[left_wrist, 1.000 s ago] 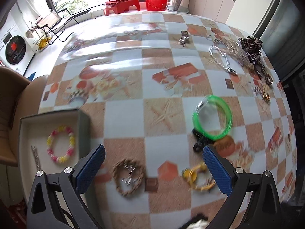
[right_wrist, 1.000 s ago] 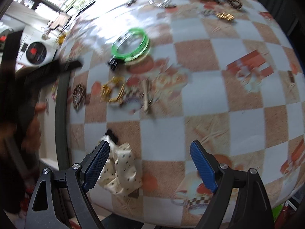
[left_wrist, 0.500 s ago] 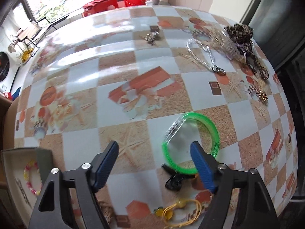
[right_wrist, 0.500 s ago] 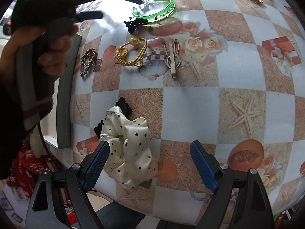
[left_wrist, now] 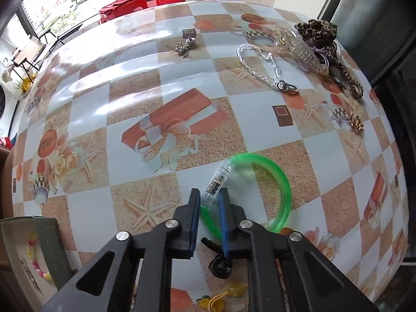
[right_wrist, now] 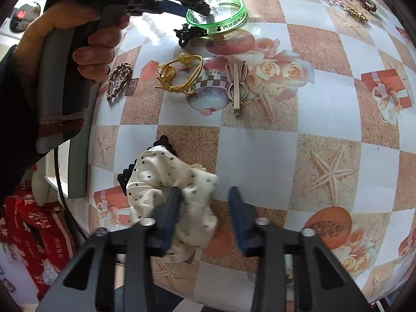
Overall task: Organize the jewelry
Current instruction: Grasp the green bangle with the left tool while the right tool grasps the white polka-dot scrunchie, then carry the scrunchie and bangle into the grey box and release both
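Note:
My left gripper (left_wrist: 209, 195) is shut on the green bangle (left_wrist: 282, 182), its fingers pinching the near rim by the clear clasp; the bangle also shows in the right wrist view (right_wrist: 228, 23), still on the table. A grey box (left_wrist: 56, 244) at the lower left holds a pink and yellow bead bracelet (left_wrist: 32, 254). My right gripper (right_wrist: 205, 195) is partly closed around a white dotted scrunchie (right_wrist: 179, 182); its left finger touches the fabric, its right finger stands apart from it.
A black claw clip (right_wrist: 186, 35), a yellow hair tie (right_wrist: 179, 74), a rabbit-ear clip (right_wrist: 236, 85) and a braided brooch (right_wrist: 118, 79) lie mid-table. A clear chain (left_wrist: 262, 65), a leopard scrunchie (left_wrist: 317, 32) and small earrings (left_wrist: 183, 46) lie at the far side.
My left gripper moved forward to the green bangle and closed on its rim. My right gripper narrowed from wide open around the dotted scrunchie.

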### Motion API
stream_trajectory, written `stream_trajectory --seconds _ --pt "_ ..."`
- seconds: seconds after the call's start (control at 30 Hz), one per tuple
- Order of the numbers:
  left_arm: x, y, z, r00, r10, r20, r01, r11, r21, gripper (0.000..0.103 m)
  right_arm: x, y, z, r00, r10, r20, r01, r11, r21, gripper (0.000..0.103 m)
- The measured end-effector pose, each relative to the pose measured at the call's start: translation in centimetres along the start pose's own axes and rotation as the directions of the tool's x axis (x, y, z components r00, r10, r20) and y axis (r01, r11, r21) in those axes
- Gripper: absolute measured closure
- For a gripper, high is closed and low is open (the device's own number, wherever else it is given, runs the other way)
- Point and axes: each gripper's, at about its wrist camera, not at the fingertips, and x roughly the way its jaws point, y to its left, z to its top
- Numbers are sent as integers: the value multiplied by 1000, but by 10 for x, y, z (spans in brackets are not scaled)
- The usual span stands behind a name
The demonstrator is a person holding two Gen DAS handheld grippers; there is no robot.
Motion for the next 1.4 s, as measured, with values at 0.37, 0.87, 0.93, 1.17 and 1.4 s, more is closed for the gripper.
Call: stream_trajectory --seconds 0.37,0.87,0.93,1.17,1.4 --pt "-39 3 -6 996 -43 84 44 999 -15 88 -37 -10 9 991 105 78 -111 991 69 96" --pt "-112 47 -60 986 -44 162 64 991 -118 88 -77 -13 20 985 61 163 -77 993 94 97" --pt "-120 57 -70 985 -39 165 63 988 -141 88 -82 -9 22 984 52 172 -67 994 84 96" --pt "-146 98 -108 983 -6 186 48 973 -225 88 -90 17 36 978 36 205 -45 998 36 97" --pt "-165 145 -146 980 50 192 17 942 -335 88 -89 64 54 976 62 208 -51 997 -58 97"
